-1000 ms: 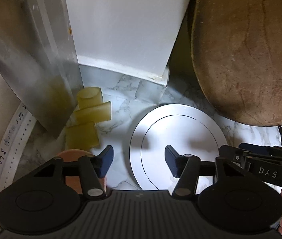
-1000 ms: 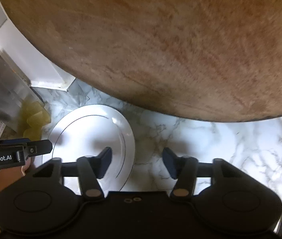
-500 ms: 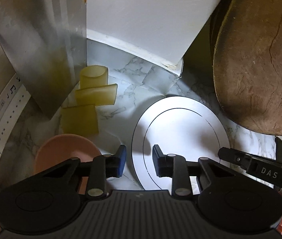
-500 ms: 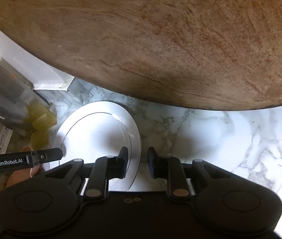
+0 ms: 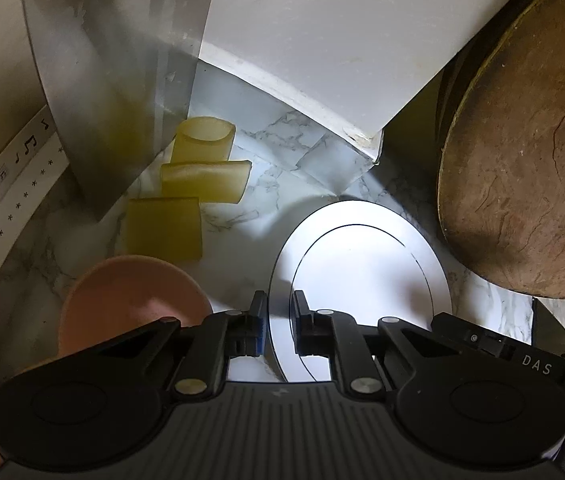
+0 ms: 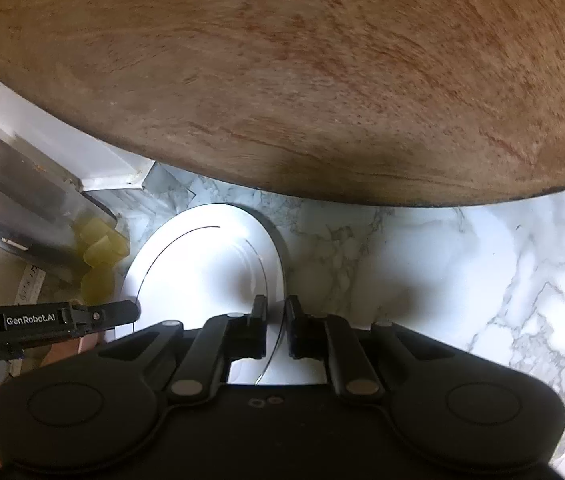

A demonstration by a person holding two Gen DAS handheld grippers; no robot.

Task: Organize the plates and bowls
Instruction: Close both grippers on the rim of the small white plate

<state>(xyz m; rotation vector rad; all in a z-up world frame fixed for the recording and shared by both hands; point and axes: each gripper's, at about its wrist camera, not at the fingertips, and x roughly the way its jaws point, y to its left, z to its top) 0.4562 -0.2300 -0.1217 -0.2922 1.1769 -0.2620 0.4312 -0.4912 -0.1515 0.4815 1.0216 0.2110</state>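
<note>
Pinching the white plate (image 5: 362,276) by opposite rims, we hold our left gripper (image 5: 278,316) and right gripper (image 6: 275,320) narrowed on it; a pink bowl (image 5: 130,300) sits left.

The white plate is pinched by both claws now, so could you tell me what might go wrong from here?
1. Both claws, left and right, grip only the plate's thin rim; it could slip or tilt when lifted.
2. The wooden board overhangs close by; a rising plate may strike it.
3. The pink bowl sits beside the left claw and could get knocked.
</note>
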